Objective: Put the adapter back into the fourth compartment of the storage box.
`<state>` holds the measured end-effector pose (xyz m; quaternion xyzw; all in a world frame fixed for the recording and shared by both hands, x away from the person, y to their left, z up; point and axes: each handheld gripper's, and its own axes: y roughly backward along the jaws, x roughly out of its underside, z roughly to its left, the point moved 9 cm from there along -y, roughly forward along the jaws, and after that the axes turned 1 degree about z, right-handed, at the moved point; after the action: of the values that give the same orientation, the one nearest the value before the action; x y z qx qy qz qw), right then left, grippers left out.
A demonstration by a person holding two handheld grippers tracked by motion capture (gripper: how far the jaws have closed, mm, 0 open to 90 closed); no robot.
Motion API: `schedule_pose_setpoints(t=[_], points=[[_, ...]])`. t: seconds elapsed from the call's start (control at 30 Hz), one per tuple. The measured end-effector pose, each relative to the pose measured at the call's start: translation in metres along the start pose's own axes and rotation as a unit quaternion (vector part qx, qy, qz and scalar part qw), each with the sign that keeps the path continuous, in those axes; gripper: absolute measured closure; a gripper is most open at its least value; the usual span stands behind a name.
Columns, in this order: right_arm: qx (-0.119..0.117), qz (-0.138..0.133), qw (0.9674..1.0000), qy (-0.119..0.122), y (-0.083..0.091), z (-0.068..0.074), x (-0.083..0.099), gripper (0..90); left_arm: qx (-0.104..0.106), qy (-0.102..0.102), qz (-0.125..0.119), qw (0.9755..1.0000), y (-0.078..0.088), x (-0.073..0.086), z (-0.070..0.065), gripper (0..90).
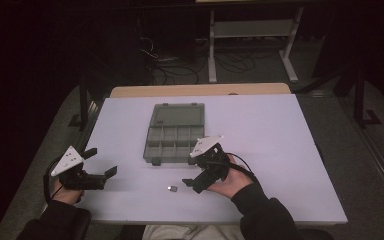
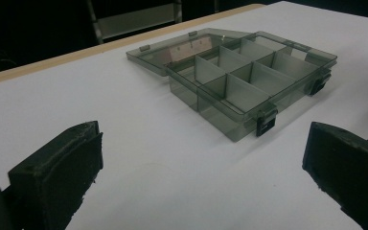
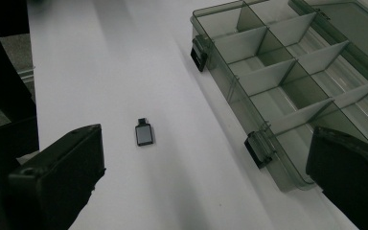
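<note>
- Right gripper (image 1: pixel 196 175): held low over the table's near middle, angled left and down, jaws spread wide, holding nothing.
- Small dark adapter (image 1: pixel 172 188): flat on the white table (image 1: pixel 280 150), just left of the right gripper, near the front edge, bare surface around it.
- Compartment box (image 1: pixel 172 137): lid open, just beyond.
- Left gripper (image 1: pixel 102 162): at the table's left edge, jaws spread, holding nothing.
</note>
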<state>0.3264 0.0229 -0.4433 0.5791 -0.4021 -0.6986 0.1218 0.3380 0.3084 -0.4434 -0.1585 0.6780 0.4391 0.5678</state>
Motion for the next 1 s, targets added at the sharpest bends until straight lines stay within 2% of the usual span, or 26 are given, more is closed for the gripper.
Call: schedule_pose_setpoints(t=[0.47,0.67,0.7,1.0], points=[[-0.017,0.007,0.9998,0.006,-0.012,0.009,-0.003,0.0,0.000,0.001,0.000,1.0000,0.000,0.000,0.000,0.0],[-0.028,0.015,0.9994,0.013,-0.020,0.016,-0.003,0.0,0.000,0.001,0.000,1.0000,0.000,0.000,0.000,0.0],[-0.036,0.021,0.9990,0.016,-0.025,0.020,-0.003,0.0,0.000,0.001,-0.001,1.0000,0.000,0.000,0.000,0.0],[-0.046,0.035,0.9980,0.023,-0.034,0.027,0.000,0.0,0.000,0.002,-0.001,1.0000,0.000,0.000,0.000,0.0]])
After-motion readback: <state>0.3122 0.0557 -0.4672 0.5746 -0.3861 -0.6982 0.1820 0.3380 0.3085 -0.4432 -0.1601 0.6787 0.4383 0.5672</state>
